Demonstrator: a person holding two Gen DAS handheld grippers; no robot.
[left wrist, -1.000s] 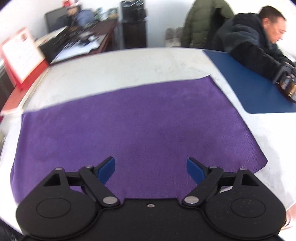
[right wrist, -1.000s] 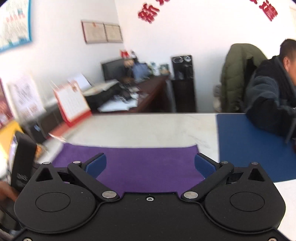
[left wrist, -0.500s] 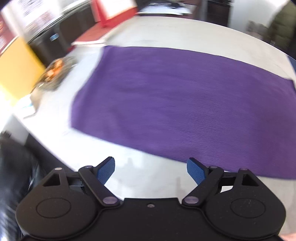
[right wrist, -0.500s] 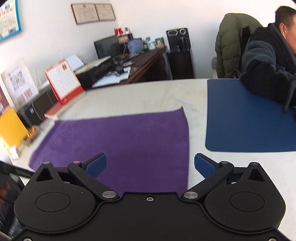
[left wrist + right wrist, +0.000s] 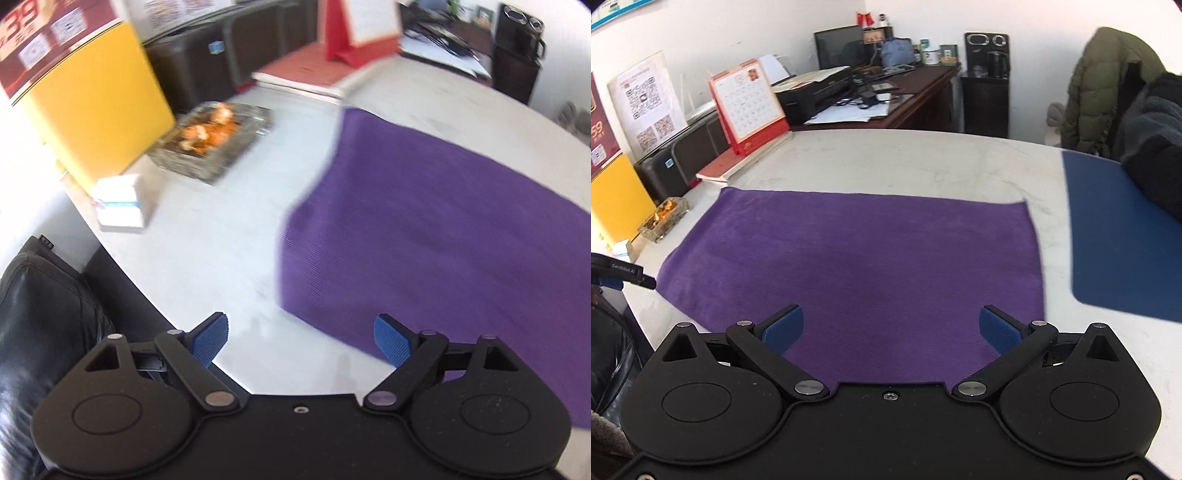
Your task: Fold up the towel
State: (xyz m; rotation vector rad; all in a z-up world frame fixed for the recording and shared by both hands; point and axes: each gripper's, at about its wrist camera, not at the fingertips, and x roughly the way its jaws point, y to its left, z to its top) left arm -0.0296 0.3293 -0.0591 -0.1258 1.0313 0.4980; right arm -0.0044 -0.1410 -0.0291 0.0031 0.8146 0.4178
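Two grippers stand over a white marble table. The purple towel lies flat and unfolded on it, beside a blue mat. The left gripper has its jaws wide apart and empty, above bare tabletop just off the towel's near left corner. The right gripper is likewise spread wide, holding nothing, above the towel's near edge. A glass ashtray sits left of the towel.

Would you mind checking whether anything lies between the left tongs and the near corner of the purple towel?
Nothing visible does. Only bare white tabletop separates the open left tongs from the purple towel. The glass dish and small white box sit well off to the side, away from that path.
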